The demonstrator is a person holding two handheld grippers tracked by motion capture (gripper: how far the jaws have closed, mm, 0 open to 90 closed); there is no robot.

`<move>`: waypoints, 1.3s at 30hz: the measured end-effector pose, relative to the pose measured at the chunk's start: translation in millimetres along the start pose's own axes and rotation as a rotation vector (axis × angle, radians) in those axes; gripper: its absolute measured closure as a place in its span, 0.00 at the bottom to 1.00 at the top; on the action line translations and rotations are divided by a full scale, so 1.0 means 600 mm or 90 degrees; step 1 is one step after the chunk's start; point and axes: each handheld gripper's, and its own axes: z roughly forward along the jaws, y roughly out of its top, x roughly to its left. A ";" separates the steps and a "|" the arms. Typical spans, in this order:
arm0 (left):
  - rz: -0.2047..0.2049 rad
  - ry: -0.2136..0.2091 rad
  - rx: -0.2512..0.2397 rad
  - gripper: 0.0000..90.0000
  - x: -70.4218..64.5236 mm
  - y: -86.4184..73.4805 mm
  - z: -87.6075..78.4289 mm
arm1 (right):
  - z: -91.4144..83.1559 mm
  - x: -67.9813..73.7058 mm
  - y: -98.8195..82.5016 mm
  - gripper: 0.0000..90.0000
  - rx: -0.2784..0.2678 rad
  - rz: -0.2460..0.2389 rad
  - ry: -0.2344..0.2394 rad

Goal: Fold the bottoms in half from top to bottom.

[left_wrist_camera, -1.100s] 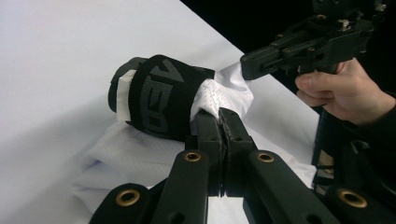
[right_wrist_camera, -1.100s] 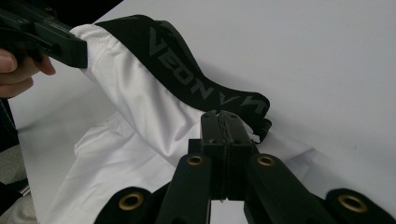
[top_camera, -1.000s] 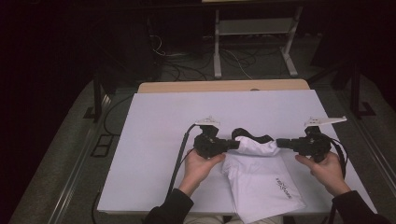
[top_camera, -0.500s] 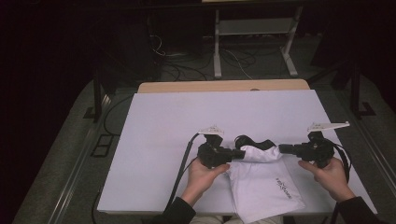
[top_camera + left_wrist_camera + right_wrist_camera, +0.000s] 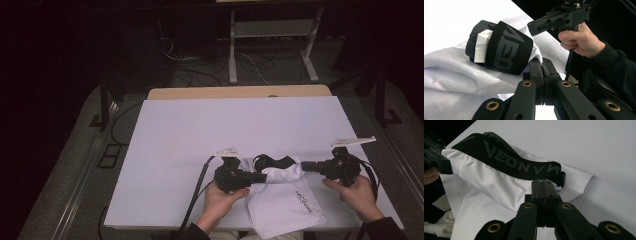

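Dim room, bright tabletop, close views soft

Left tongs (image 5: 261, 177) clamped shut, right tongs (image 5: 306, 166) clamped shut, tips facing

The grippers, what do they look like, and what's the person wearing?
Both the left gripper and right gripper are black, with brass-coloured rivets on the jaw arms. Each carries a pale plate on top and trails a black cable. The person wears dark long sleeves.

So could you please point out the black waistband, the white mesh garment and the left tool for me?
black waistband (image 5: 519, 162): right gripper view, on the lettered stretch of the band.
white mesh garment (image 5: 280, 205): high view, on the flat fabric near the table's front edge.
left tool (image 5: 261, 177): high view, at its closed tips on the fabric.
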 end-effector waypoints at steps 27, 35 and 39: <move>-0.031 -0.029 0.020 0.97 -0.009 -0.060 0.021 | -0.002 0.001 -0.024 0.98 0.048 0.011 -0.004; -0.022 -0.017 0.023 0.97 -0.009 -0.061 0.024 | -0.002 0.000 -0.020 0.87 0.059 0.015 0.000; -0.021 -0.013 0.024 0.97 -0.008 -0.061 0.025 | -0.002 0.002 -0.014 0.82 0.056 0.008 -0.010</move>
